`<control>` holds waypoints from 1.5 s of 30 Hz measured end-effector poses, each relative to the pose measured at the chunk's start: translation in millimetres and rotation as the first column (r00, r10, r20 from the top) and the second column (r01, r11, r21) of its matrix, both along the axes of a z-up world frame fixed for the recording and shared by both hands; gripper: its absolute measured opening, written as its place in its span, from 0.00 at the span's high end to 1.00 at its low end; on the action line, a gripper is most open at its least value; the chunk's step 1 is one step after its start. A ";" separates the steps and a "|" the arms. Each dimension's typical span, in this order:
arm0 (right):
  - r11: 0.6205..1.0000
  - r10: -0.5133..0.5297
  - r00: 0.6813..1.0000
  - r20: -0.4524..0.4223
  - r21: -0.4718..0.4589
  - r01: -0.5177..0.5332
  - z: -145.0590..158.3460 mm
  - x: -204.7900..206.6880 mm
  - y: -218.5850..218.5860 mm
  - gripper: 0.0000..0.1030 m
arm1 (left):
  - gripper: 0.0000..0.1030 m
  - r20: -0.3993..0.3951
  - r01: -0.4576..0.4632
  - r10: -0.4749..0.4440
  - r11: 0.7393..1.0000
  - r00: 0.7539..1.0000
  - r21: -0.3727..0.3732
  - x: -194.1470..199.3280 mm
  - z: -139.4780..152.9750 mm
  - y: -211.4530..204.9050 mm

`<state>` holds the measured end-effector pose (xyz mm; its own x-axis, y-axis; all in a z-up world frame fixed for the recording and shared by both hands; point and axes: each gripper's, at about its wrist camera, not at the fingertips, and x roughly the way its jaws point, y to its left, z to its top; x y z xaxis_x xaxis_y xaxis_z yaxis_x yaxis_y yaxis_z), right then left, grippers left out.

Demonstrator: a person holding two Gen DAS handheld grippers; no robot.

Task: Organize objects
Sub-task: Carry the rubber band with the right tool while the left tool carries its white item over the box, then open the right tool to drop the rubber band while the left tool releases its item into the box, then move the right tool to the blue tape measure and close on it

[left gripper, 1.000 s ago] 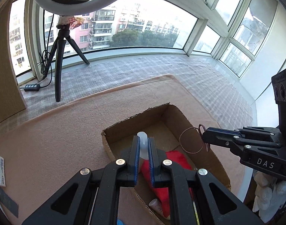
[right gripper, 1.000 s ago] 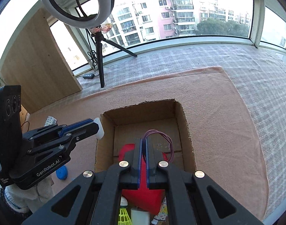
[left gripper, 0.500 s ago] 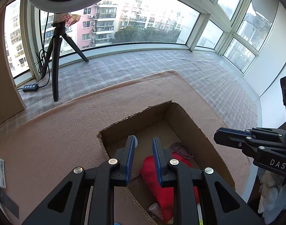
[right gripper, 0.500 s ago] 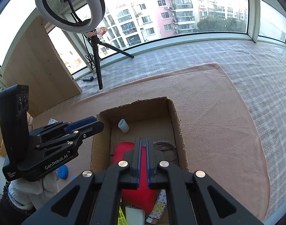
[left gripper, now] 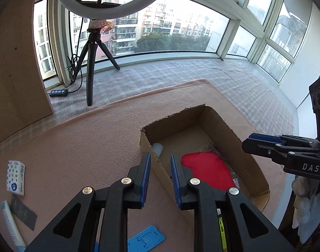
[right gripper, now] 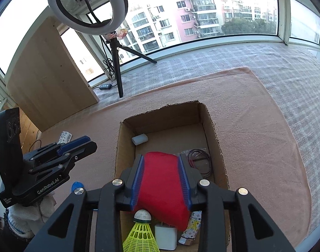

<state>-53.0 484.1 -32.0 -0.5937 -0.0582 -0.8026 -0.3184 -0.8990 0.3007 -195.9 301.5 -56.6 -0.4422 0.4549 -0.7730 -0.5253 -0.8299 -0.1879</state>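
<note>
The left gripper (left gripper: 160, 163) hung above the near left wall of the cardboard box (left gripper: 250, 155), its jaws spread apart and empty, one blue-padded finger over the pink mat (left gripper: 75, 147) and the other over the box interior. The right gripper (right gripper: 161, 163) hovered over the middle of the box, fingers wide apart and holding nothing, framing the red cloth (right gripper: 162, 180) lying inside. In the left view the right gripper showed from the side, beyond the box's right wall, with a white glove (left gripper: 307, 205) beneath it. Inside the box, a small white cap-like piece (right gripper: 140, 139) lay on its side near the far left corner, and a loop of thin dark cord (right gripper: 198, 161) rested just beside the cloth to the right. Only the right view showed the near end of the box: a yellow shuttlecock (right gripper: 141, 231), a white charger block (right gripper: 166, 237) and a patterned tube (right gripper: 191, 229). Only the left view showed the mat items: a tissue pack (left gripper: 15, 177), a dark card (left gripper: 23, 215), a white tube (left gripper: 11, 224) and a blue flat piece (left gripper: 146, 240).
</note>
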 end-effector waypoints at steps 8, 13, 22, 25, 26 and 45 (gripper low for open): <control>0.999 0.039 0.997 -0.067 0.026 -0.037 15.7 4.7 -43.8 0.36 | 0.48 -0.005 -0.031 0.031 1.000 1.000 0.000 25.8 7.6 -54.0; 0.995 0.092 0.993 -0.078 0.047 -0.089 16.0 9.5 -83.0 0.36 | 0.28 0.029 -0.104 0.104 0.995 0.994 0.006 42.9 3.0 -109.4; 0.993 0.119 0.988 -0.100 0.001 -0.119 3.0 16.0 -139.4 0.36 | 0.25 0.105 -0.249 0.251 0.968 0.962 -0.033 80.1 -23.9 -216.4; 0.991 0.129 0.988 -0.089 -0.025 -0.132 -4.9 15.0 -153.3 0.36 | 0.25 0.122 -0.287 0.291 0.957 0.949 -0.052 96.8 -33.6 -245.8; 0.990 0.132 0.988 -0.083 -0.037 -0.136 -7.8 15.1 -157.0 0.36 | 0.25 0.127 -0.297 0.301 0.953 0.945 -0.056 101.1 -35.8 -254.4; 0.969 0.217 0.971 0.099 -0.143 -0.201 -67.4 -26.5 -211.9 0.36 | 0.25 0.272 -0.353 0.353 0.934 0.895 -0.050 133.3 -79.9 -288.1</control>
